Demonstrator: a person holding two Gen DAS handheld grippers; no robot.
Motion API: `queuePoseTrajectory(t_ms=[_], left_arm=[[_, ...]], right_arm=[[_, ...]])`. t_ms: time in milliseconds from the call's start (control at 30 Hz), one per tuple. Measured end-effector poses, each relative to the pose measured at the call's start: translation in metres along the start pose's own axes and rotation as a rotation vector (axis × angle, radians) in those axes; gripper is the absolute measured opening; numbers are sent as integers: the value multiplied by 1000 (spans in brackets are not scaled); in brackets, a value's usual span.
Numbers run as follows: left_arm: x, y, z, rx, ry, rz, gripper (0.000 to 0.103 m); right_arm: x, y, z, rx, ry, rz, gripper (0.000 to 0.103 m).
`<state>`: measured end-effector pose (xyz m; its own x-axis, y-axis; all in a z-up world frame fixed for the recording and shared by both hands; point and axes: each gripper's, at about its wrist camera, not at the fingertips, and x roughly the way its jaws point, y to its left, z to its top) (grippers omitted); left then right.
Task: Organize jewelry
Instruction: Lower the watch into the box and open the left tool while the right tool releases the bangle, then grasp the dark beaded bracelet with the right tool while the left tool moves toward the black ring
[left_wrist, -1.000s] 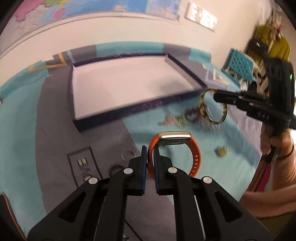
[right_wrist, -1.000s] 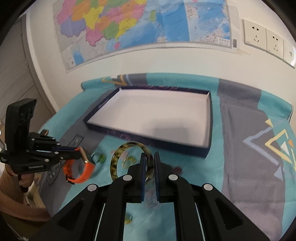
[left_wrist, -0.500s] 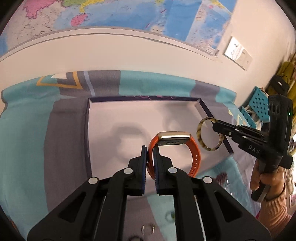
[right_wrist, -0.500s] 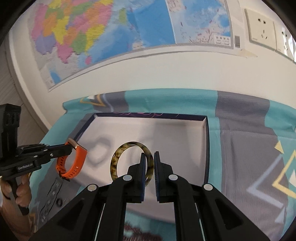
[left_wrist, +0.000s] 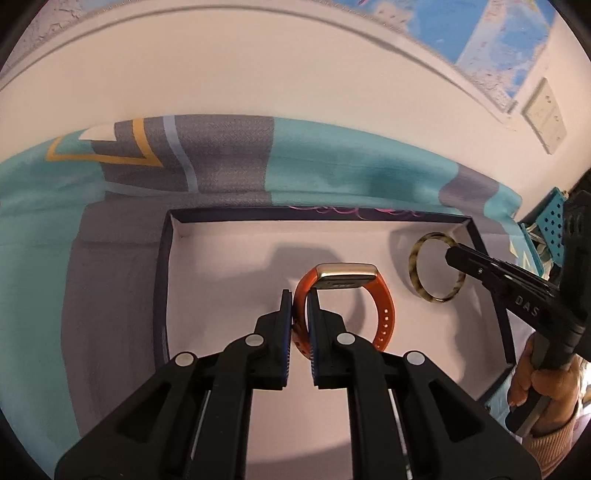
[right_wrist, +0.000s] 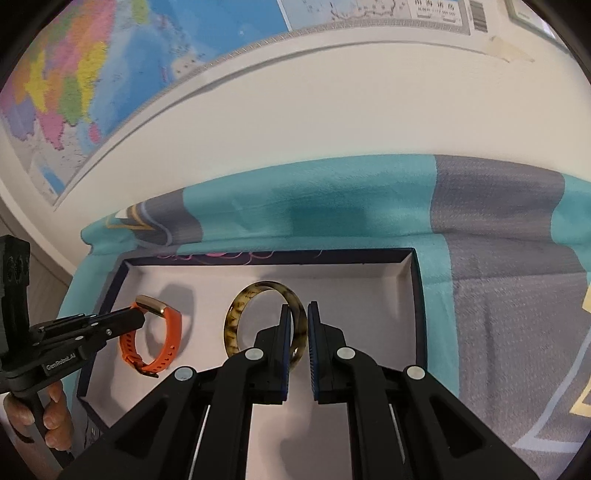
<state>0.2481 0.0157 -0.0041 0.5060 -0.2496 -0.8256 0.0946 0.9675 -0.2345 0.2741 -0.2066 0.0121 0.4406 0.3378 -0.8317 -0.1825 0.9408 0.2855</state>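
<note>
Two hand-held grippers, left hand-held gripper clamping one orange watch, right hand-held gripper one bangle

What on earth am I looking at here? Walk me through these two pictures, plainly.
There is no robot. A person holds a hand-held gripper in each hand, and each gripper has a wide-angle camera looking along its two black fingers, which is why the edges curve.

One picture comes from the left gripper. It is shut on the strap of an orange watch. At the right edge you see the right gripper and the hand that holds it.

The other picture comes from the right gripper, which is shut on a mottled brown bangle. The left gripper shows at its left edge.

Both pieces hang over a shallow dark-rimmed tray with a pale floor. The tray sits on a teal and grey cloth, and a map hangs on the wall.
</note>
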Motion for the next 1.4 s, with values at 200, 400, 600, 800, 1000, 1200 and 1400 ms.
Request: queuePoseTrajectory(t_ms=[200, 400, 600, 800, 1000, 1200, 1400], left_arm=[[17, 2, 14, -36, 35, 0, 9], [24, 10, 20, -89, 55, -9, 11], [-2, 5, 12, -51, -20, 14, 43], [-62, -7, -19, 43, -182, 32, 58], [-111, -19, -79, 161, -293, 1, 69], [-120, -11, -123, 186, -271, -4, 69], [-117, 2, -159, 155, -233, 1, 69]], right_arm=[[13, 4, 10, 15, 22, -31, 7], [4, 5, 10, 14, -14, -61, 32], [-53, 9, -12, -58, -134, 9, 51], [-109, 21, -61, -192, -182, 72, 58], [-119, 3, -118, -180, -102, 86, 58], [-121, -13, -155, -102, -77, 104, 58], [-114, -20, -168, -48, -68, 102, 57]])
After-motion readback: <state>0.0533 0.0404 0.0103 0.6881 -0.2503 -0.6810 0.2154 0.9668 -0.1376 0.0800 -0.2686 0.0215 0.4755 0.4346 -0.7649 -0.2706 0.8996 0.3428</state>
